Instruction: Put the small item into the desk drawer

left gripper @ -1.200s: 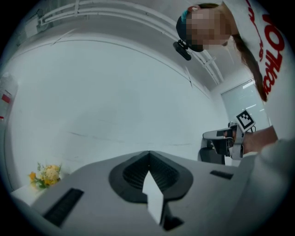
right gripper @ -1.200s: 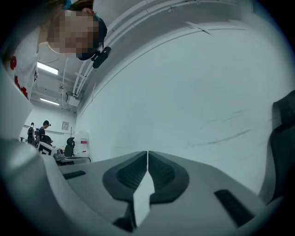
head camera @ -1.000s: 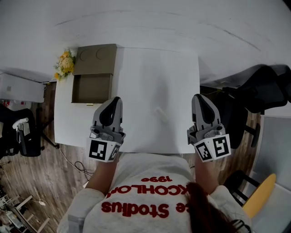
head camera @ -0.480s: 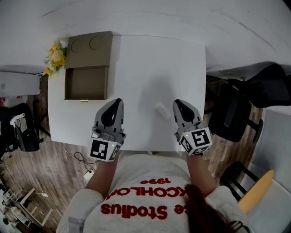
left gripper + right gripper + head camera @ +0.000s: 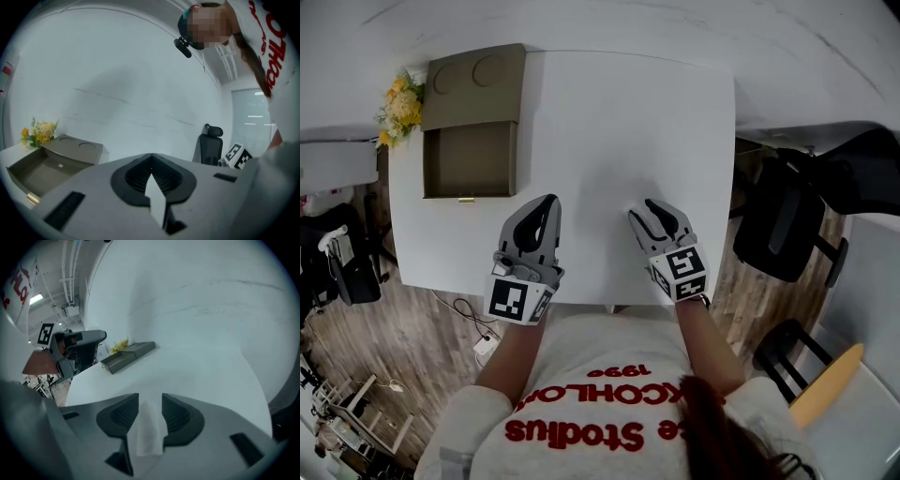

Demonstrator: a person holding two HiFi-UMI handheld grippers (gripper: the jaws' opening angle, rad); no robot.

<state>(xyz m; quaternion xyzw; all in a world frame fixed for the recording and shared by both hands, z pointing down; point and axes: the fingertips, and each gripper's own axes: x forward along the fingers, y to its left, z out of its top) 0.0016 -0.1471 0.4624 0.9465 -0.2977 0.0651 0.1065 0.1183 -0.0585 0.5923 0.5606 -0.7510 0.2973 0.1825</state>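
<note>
**Head view:** Both grippers are hovering over the near part of the white desk [image 5: 609,112]. The open drawer [image 5: 469,164] is sitting well apart from them, at about ten o'clock. The left gripper [image 5: 547,204] is pointing toward twelve o'clock and the right gripper [image 5: 643,212] toward eleven. The small item is too pale against the desk to pick out here.

**Left gripper view:** Its fingers are pressing together with nothing between them, and the drawer is showing at nine o'clock. This gripper is probably idling. The main risk is that it is standing between the right gripper and the drawer, so a carry could clip it.

**Right gripper view:** The jaws are opening and are spread on either side of the small item [image 5: 150,432]. It is a pale, soft-looking slip lying on the desk, and the pads are not pressing on it. Closing off-centre could nudge it aside. Since it looks thin and limp, the pads may catch only an edge and drop it on the way to the drawer at eleven o'clock.
</note>
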